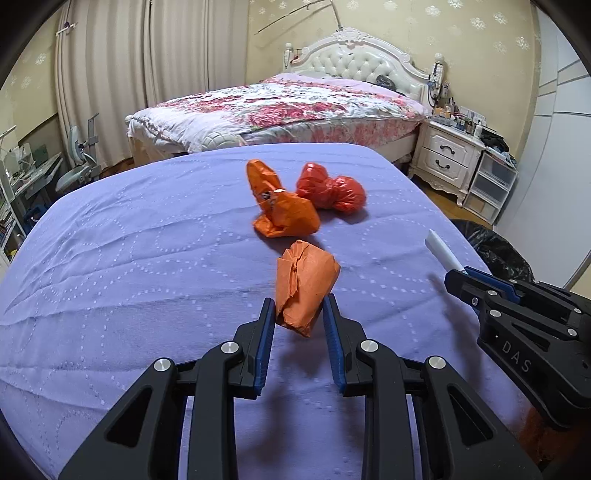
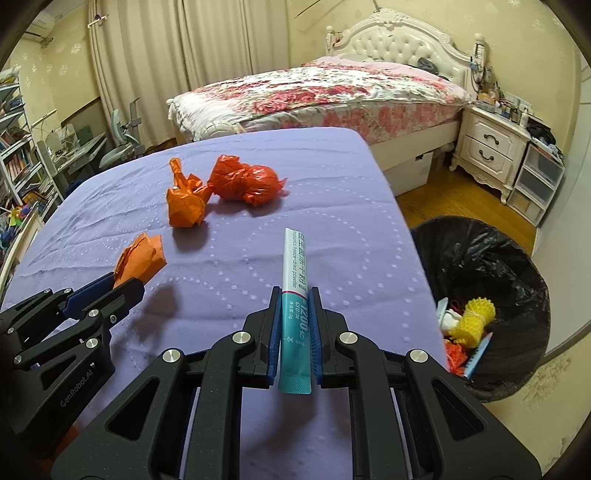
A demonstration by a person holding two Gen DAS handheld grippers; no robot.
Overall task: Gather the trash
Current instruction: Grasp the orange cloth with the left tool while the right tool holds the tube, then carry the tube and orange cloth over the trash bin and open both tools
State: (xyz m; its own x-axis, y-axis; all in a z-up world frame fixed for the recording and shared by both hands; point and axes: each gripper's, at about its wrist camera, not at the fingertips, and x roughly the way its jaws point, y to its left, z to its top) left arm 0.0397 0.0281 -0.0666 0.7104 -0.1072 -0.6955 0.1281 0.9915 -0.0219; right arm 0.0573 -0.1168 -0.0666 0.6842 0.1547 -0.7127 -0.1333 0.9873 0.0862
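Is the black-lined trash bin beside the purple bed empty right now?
No, the black-lined trash bin already holds a yellow spiky plastic item and other scraps.

The room is a bedroom with pale yellow wallpaper [image 2: 424, 14] that has small white flowers. Long cream curtains [image 1: 110, 66] cover the left wall. A bed with a white tufted headboard [image 1: 364, 59] carries a floral quilt [image 2: 332, 88]. Beside it stands a white nightstand [image 2: 491, 147] (its top is crowded). The floor [image 2: 454, 206] is wood.
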